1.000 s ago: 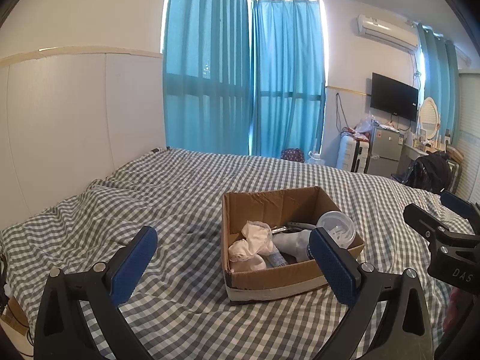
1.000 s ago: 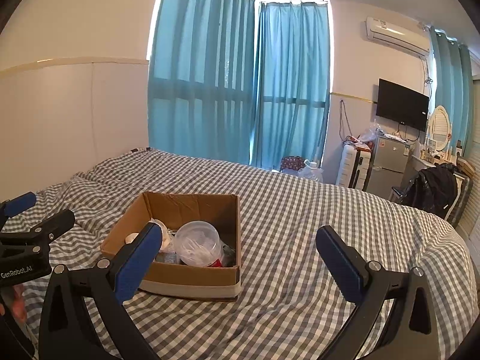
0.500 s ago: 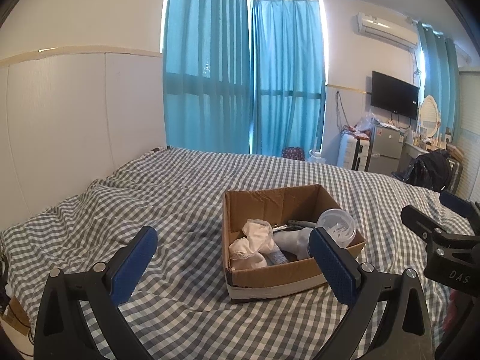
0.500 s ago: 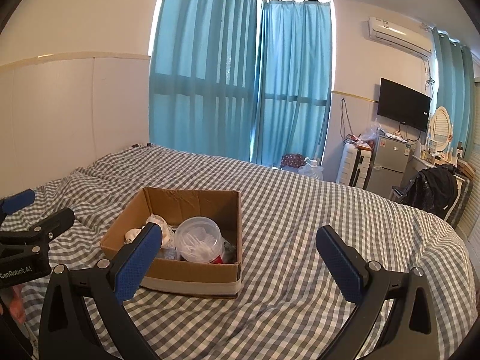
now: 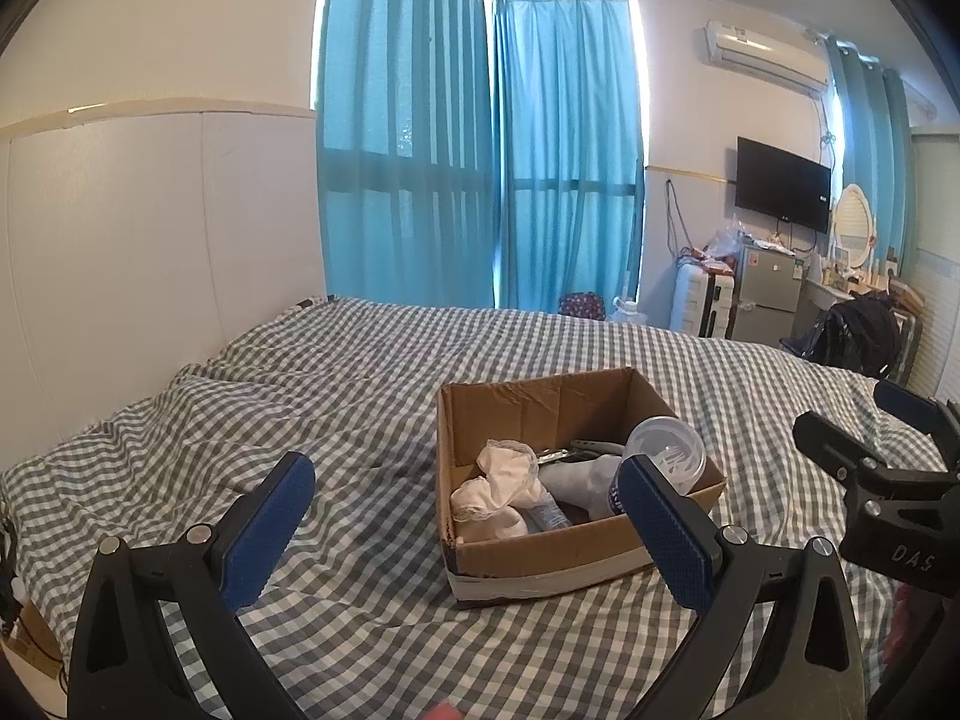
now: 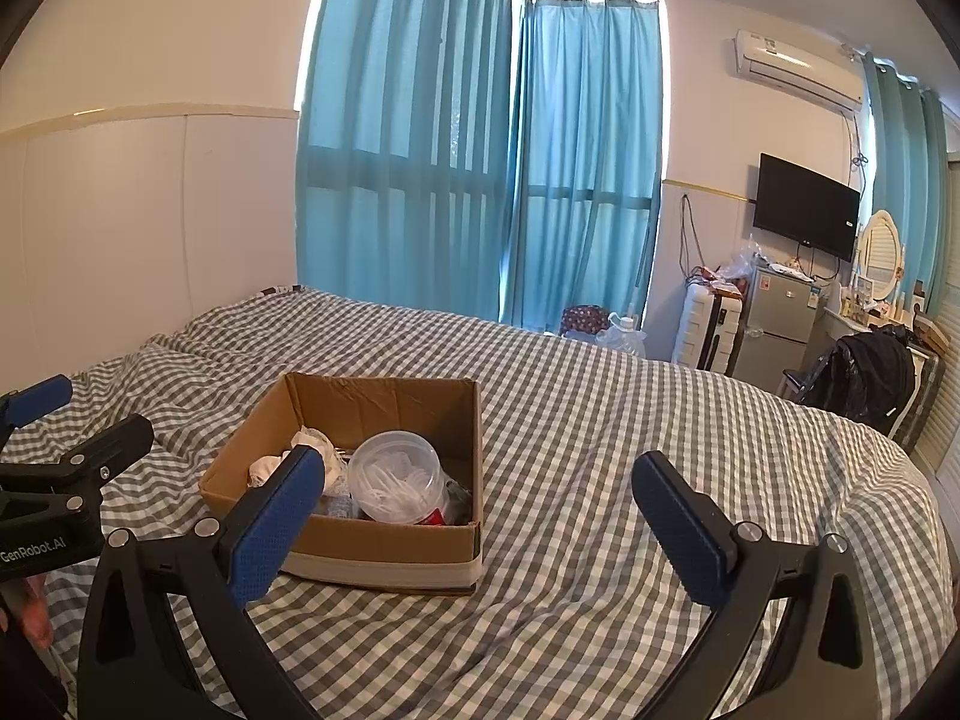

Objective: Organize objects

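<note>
An open cardboard box [image 5: 540, 546] sits on the checked bed; it also shows in the right wrist view [image 6: 384, 546]. Inside lie a white cloth [image 5: 498, 483], a grey sock [image 5: 585, 477], a clear plastic tub [image 5: 666, 450] [image 6: 396, 474] and a small tube [image 5: 547, 517]. My left gripper [image 5: 462, 534] is open and empty, held in front of the box. My right gripper [image 6: 480, 528] is open and empty, just right of the box. Each gripper shows at the edge of the other's view, the right one [image 5: 882, 450] and the left one [image 6: 66, 438].
The grey-and-white checked bed [image 6: 600, 420] fills the foreground. A white headboard wall [image 5: 150, 240] is at the left, blue curtains [image 5: 480, 150] behind. A suitcase, small fridge [image 6: 780, 324], chair with a black bag [image 6: 870, 378] and a wall TV stand at the far right.
Both grippers have dipped or drawn back slightly, so the box sits a little higher in both views. Both stay open and empty. Nothing in the box moved.
</note>
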The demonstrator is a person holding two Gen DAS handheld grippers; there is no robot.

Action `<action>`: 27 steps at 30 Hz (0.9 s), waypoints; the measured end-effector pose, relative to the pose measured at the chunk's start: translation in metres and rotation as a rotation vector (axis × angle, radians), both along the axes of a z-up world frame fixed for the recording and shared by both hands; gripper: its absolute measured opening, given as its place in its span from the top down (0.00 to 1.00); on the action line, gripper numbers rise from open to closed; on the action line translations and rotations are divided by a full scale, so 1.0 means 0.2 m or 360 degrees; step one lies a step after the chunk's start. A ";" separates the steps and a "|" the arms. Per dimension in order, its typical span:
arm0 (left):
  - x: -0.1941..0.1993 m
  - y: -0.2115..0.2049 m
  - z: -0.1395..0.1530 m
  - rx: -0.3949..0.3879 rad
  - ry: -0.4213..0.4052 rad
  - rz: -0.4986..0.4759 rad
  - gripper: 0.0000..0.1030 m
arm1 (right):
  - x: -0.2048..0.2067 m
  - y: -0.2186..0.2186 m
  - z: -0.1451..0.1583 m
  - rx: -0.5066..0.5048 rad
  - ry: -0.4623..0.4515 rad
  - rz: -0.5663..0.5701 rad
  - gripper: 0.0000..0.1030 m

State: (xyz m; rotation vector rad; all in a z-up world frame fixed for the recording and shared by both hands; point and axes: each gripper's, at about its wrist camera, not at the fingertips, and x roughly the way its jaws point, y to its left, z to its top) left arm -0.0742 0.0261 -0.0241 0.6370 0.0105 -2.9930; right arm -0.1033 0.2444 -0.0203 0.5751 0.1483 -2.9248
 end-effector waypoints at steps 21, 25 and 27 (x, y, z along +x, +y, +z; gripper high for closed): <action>-0.01 0.02 -0.03 -0.0018 -0.0058 0.0012 0.00 | -0.01 0.00 -0.01 -0.0010 -0.0020 -0.0002 0.00; -0.01 0.03 -0.03 -0.0032 -0.0054 0.0016 0.00 | -0.01 0.01 -0.02 -0.0008 -0.0019 -0.0012 0.00; -0.01 0.02 -0.03 -0.0033 -0.0055 0.0019 0.00 | -0.01 0.01 -0.02 -0.0016 -0.0020 -0.0010 0.00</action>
